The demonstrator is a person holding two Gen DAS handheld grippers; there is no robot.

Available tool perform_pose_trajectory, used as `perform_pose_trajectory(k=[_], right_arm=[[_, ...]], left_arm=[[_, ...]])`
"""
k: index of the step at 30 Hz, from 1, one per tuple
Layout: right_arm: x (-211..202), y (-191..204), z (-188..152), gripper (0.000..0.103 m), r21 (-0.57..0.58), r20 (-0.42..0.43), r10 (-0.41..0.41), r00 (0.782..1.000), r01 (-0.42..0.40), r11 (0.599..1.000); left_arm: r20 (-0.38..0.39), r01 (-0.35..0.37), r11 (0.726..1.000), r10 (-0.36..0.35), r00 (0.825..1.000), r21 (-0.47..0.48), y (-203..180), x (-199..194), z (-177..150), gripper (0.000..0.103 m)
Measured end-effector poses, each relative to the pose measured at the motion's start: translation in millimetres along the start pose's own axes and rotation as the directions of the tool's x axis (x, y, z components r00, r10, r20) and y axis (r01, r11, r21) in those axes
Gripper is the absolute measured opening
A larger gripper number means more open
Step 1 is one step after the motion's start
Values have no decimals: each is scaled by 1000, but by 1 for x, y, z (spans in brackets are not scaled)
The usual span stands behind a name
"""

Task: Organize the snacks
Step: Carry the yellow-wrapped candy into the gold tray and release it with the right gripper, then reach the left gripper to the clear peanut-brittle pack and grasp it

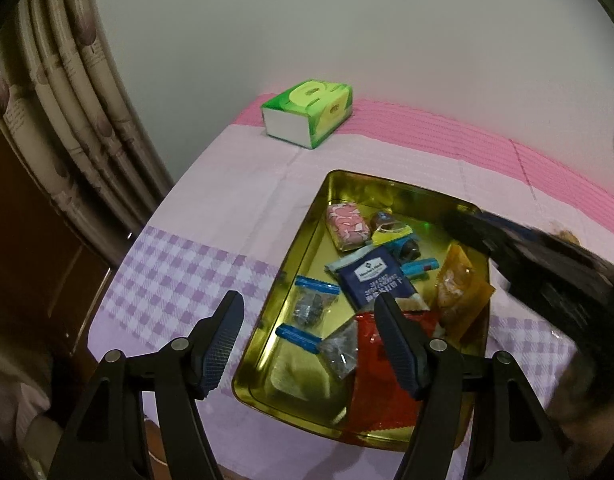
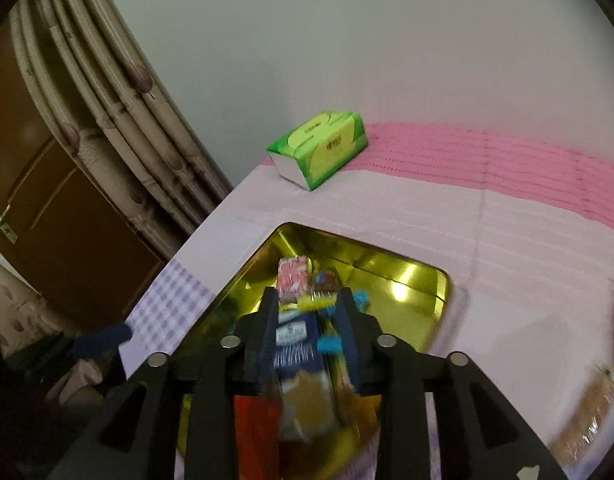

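Note:
A gold metal tray (image 1: 285, 276) lies on the tablecloth and holds several snack packets: a pink one (image 1: 347, 226), a dark blue one (image 1: 375, 280), a red one (image 1: 381, 392) and an orange one (image 1: 461, 292) leaning on the right wall. My left gripper (image 1: 309, 316) is open above the tray's near left rim, with nothing between its fingers. My right gripper (image 2: 307, 304) hangs over the tray (image 2: 411, 280), blurred, its jaws a narrow gap apart with no pad pressing on a packet. From the left wrist it shows as a dark blur (image 1: 467, 226) over the right rim.
A green tissue box (image 1: 307, 114) (image 2: 319, 152) stands at the table's far left corner by the wall. Loose clear-wrapped snacks (image 2: 587, 420) lie on the cloth right of the tray. A curtain and a brown door are beyond the table's left edge.

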State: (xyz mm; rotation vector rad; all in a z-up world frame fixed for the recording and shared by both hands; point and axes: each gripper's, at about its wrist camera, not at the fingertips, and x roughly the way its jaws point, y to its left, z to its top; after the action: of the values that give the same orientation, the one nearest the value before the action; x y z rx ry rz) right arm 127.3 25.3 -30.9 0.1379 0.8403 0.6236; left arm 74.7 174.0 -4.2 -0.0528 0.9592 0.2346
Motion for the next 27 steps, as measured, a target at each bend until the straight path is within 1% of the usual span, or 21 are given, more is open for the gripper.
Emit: perform_pose_trajectory(k=[5, 9, 13, 16, 18, 20, 23, 27], right_arm=[[-61, -4, -41, 37, -2, 23, -58, 998, 58, 998], [-101, -17, -79, 46, 41, 33, -118, 992, 117, 992], [-126, -32, -107, 47, 80, 23, -169, 985, 166, 983], [-143, -39, -118, 48, 108, 28, -188, 982, 184, 977], [-154, -42, -122, 51, 121, 40, -200, 979, 194, 974], [-163, -43, -125, 52, 125, 49, -212, 976, 204, 971], [-175, -45, -131, 57, 130, 63, -235, 970, 225, 966], [-189, -45, -143, 60, 128, 71, -264, 962, 253, 959]], left_arm=[[34, -9, 999, 8, 999, 33, -9, -10, -4, 68], [52, 1, 999, -4, 999, 51, -16, -18, -7, 72], [76, -3, 997, -3, 997, 74, -21, -23, -9, 74], [74, 5, 996, -11, 997, 86, -24, -24, -9, 74], [71, 10, 996, -16, 997, 83, -24, -24, -9, 74], [70, 15, 996, -21, 997, 85, -25, -25, -9, 74], [68, 18, 995, -25, 997, 95, -27, -24, -10, 75], [57, 24, 994, -31, 998, 111, -29, -21, -11, 75]])
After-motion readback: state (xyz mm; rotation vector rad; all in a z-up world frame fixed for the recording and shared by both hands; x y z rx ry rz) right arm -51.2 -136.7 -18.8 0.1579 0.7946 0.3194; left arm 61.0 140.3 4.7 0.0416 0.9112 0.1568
